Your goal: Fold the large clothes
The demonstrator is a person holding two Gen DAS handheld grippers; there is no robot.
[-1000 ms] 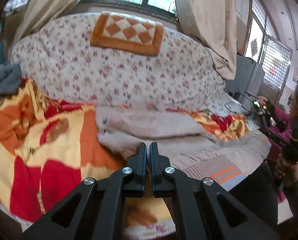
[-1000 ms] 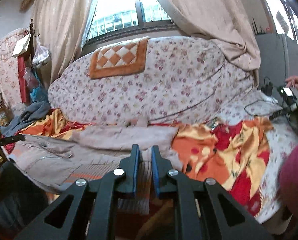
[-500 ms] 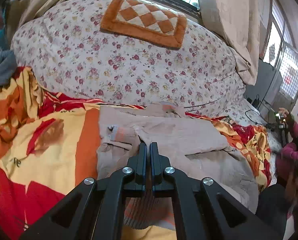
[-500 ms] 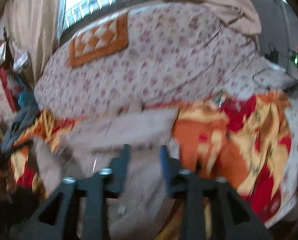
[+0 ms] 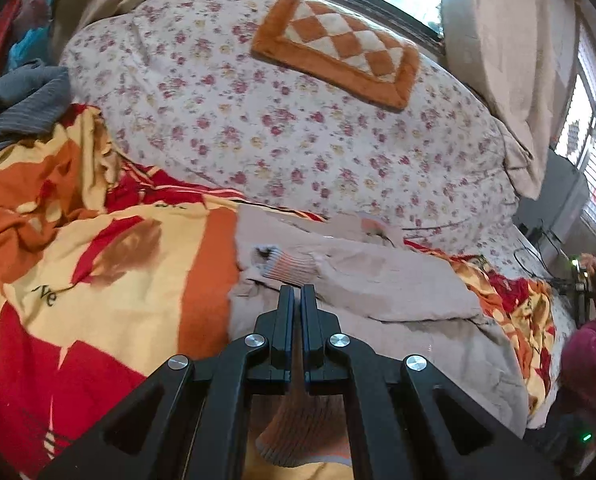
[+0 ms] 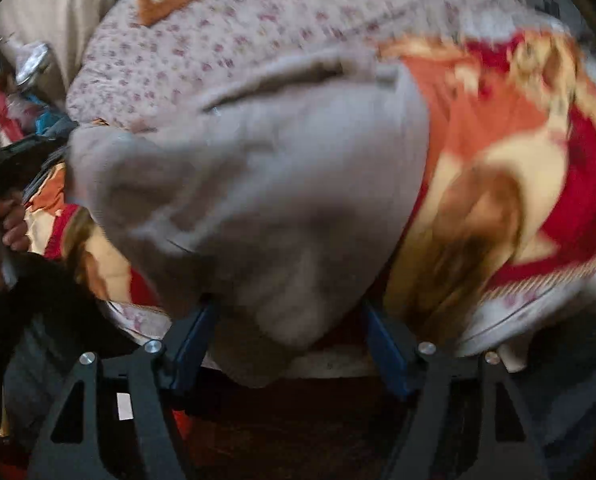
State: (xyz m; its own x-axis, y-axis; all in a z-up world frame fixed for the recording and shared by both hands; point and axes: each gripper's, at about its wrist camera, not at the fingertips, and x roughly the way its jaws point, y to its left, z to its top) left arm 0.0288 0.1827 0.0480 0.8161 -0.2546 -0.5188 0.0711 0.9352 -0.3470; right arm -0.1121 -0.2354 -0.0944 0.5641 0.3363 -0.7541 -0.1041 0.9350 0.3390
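A beige jacket point(image 5: 378, 300) lies on the orange, red and yellow blanket point(image 5: 97, 280) of the bed, with one striped ribbed cuff point(image 5: 285, 268) turned up just beyond my left gripper point(image 5: 296, 292). That gripper is shut, and the jacket's ribbed hem point(image 5: 302, 420) narrows into its jaws and hangs below them. In the blurred right wrist view the jacket point(image 6: 277, 184) bulges down between the fingers of my right gripper point(image 6: 287, 312). Its jaws are opening and stand wide, and the blue pads point(image 6: 193, 332) do not press on the cloth.
A flowered quilt point(image 5: 277, 120) is piled behind the jacket with an orange checked mat point(image 5: 338, 56) on top. Grey clothes point(image 5: 21, 104) lie at the far left. Curtains point(image 5: 506, 60) hang by the window. A person's magenta sleeve point(image 5: 586, 340) is at the right edge.
My left gripper moved forward over the jacket, the ribbed hem coming in under it. My right gripper dropped steeply toward the bed edge and its jaws went from nearly shut to wide.
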